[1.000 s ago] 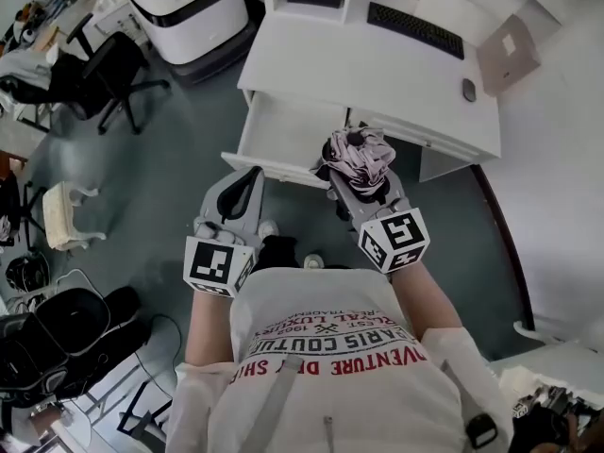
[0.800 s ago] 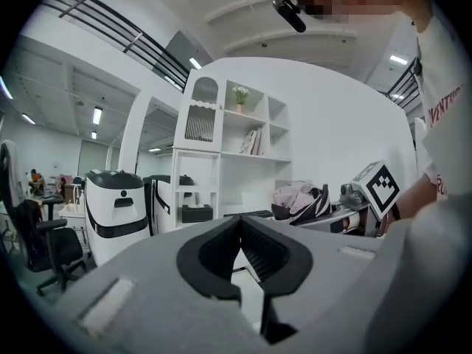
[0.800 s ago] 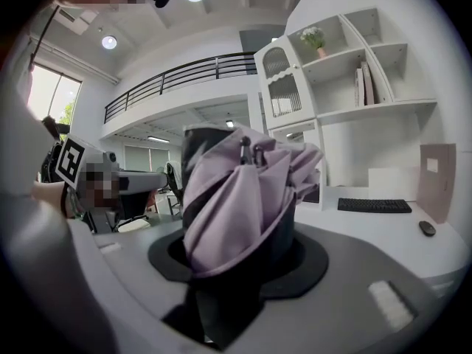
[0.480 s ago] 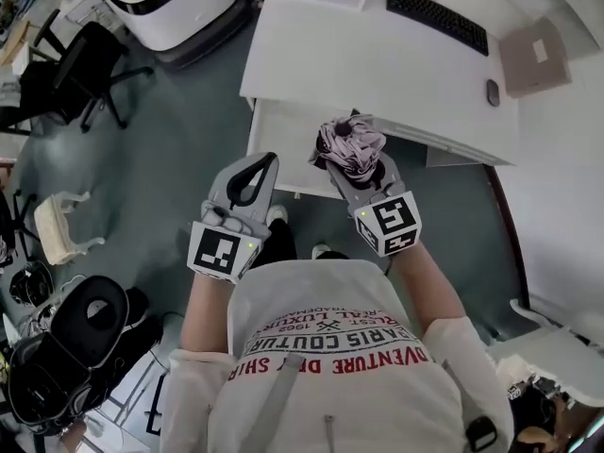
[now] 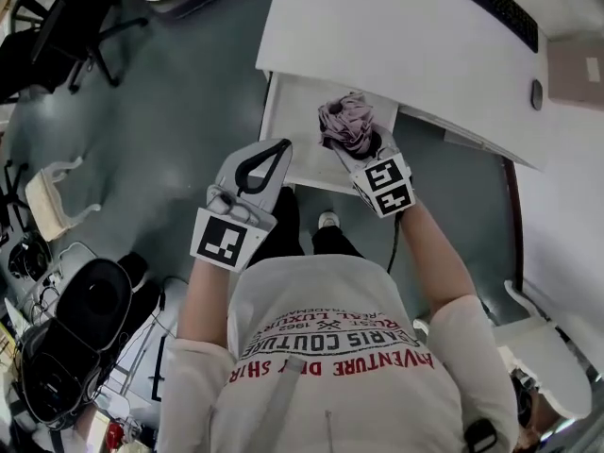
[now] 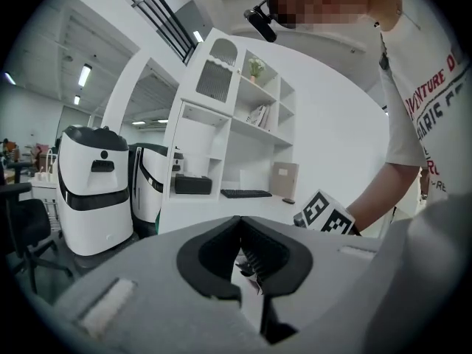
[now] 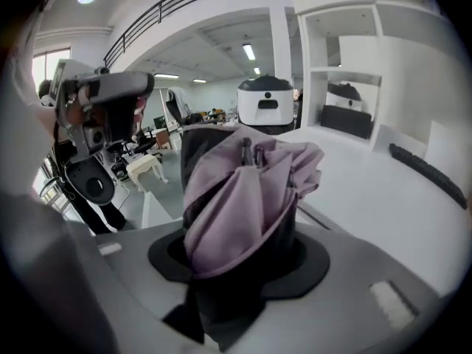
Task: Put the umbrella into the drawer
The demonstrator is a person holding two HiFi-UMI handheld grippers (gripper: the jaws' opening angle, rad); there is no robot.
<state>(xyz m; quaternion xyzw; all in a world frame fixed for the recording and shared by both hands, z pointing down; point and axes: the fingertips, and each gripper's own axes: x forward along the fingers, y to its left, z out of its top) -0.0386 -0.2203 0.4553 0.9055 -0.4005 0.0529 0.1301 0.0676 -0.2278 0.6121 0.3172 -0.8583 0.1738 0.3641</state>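
Observation:
In the head view the white drawer [image 5: 294, 111] stands pulled out from under the desk [image 5: 396, 45]. A folded mauve umbrella [image 5: 347, 124] is bunched upright over the drawer's right part. My right gripper [image 5: 362, 147] is shut on it, angled downward. The right gripper view shows the umbrella's [image 7: 251, 186] folds and black strap filling the space between the jaws of my right gripper [image 7: 242, 212]. My left gripper [image 5: 280, 149] hovers just left of it, above the drawer's front edge, shut and holding nothing. In its own view the left gripper [image 6: 245, 293] has its tips together.
A keyboard [image 5: 491, 8] and a mouse [image 5: 537, 94] lie on the desk. A black office chair [image 5: 66, 17], a beige stool [image 5: 52, 201] and black gear [image 5: 80, 319] stand on the floor at left. My shoes [image 5: 327, 220] are under the drawer front. White machines [image 6: 92, 190] stand left of the desk.
Both grippers moved forward and down toward the desk. The umbrella, still held by the right gripper, went from in front of the drawer to over its inside.

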